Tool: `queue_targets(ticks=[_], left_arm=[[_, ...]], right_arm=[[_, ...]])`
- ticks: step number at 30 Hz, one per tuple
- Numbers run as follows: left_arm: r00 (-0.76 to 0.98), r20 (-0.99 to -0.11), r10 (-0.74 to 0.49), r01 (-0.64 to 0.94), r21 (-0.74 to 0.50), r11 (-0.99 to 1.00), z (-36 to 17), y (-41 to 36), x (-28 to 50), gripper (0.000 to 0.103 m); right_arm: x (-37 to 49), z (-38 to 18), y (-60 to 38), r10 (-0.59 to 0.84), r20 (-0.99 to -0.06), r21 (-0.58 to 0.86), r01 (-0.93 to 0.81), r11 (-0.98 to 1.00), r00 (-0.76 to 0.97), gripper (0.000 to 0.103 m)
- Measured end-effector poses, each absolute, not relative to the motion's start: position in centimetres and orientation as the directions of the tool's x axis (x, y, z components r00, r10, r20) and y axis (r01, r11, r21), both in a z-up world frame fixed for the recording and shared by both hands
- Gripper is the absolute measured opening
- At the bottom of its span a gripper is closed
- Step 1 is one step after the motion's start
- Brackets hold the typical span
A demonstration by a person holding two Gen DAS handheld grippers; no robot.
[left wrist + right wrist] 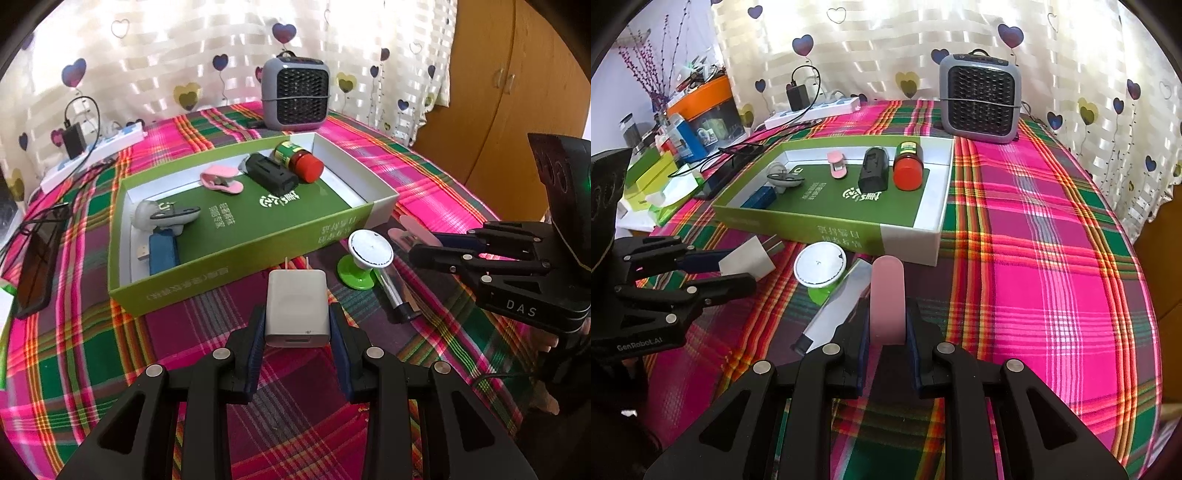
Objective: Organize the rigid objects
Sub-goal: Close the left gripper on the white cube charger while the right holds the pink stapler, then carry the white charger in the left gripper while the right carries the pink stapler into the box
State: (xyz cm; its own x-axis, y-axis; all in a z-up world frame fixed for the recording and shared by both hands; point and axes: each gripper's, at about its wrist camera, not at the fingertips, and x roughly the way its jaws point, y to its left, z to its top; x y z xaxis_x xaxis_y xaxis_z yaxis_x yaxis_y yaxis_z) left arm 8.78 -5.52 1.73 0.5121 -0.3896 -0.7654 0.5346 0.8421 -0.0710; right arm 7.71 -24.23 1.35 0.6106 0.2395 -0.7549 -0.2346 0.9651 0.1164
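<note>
My left gripper (pixel 297 325) is shut on a white USB charger plug (pixel 296 307), held just in front of the green box (pixel 236 258); it also shows in the right wrist view (pixel 748 258). My right gripper (pixel 886 325) is shut on a pink clip (pixel 887 299), near the box's front right corner; the clip also shows in the left wrist view (pixel 415 230). The box (pixel 849 229) holds a red-lidded jar (pixel 908 168), a black device (pixel 873 171), a pink clip (pixel 836 164), a grey gadget (pixel 783 177) and a blue USB stick (pixel 759 197).
A white-topped green suction holder (pixel 820 267) and a silver bar (pixel 838 306) lie on the plaid cloth between the grippers. A grey fan heater (pixel 980 98) stands behind the box. A power strip (pixel 812 112), a phone (pixel 37 266) and cartons (pixel 657 184) are at left.
</note>
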Motion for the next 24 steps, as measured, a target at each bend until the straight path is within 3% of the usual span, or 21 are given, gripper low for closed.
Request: queue_targets(ticks=[24], left_arm=[[0.586,-0.724,-0.363,0.495,-0.034,0.868,4.9,-4.1,10.3,0.032]], right_arm=[[8.5,4.1,-24.1,0.248,-0.71,0.11,-0.244,0.963,0.659,0.019]])
